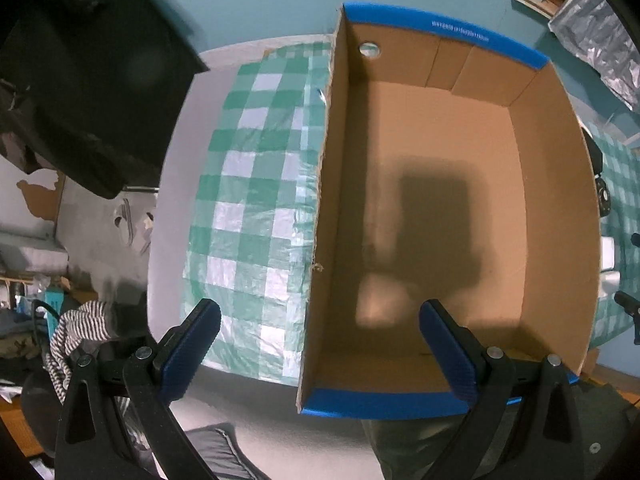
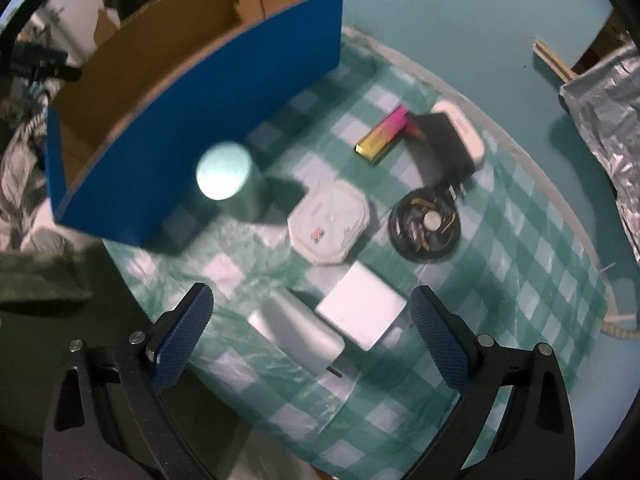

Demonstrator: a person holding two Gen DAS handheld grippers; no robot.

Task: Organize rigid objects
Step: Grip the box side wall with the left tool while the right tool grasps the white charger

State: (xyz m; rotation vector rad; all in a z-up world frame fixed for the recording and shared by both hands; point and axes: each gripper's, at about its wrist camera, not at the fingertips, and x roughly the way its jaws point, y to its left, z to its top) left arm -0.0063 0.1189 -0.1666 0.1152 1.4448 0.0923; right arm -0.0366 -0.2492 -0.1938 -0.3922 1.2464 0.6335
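A blue cardboard box (image 1: 440, 200) with a brown, empty inside stands on the green checked tablecloth; it also shows in the right wrist view (image 2: 192, 120). My left gripper (image 1: 320, 344) is open and empty, over the box's near left wall. My right gripper (image 2: 312, 332) is open and empty, above a silver rounded block (image 2: 298, 330) and a white square charger (image 2: 362, 306). Further off lie a white octagonal case (image 2: 330, 224), a mint cylinder (image 2: 228, 180), a black round fan (image 2: 426, 226), a black adapter (image 2: 444, 144), a pink-gold bar (image 2: 382, 134) and a white oblong case (image 2: 464, 128).
The table (image 1: 172, 184) is round with a pale rim, its cloth (image 2: 520, 272) covering most of it. A black shape (image 1: 92, 80) hangs at the left. Silver foil (image 2: 608, 120) lies at the right. The floor around is teal.
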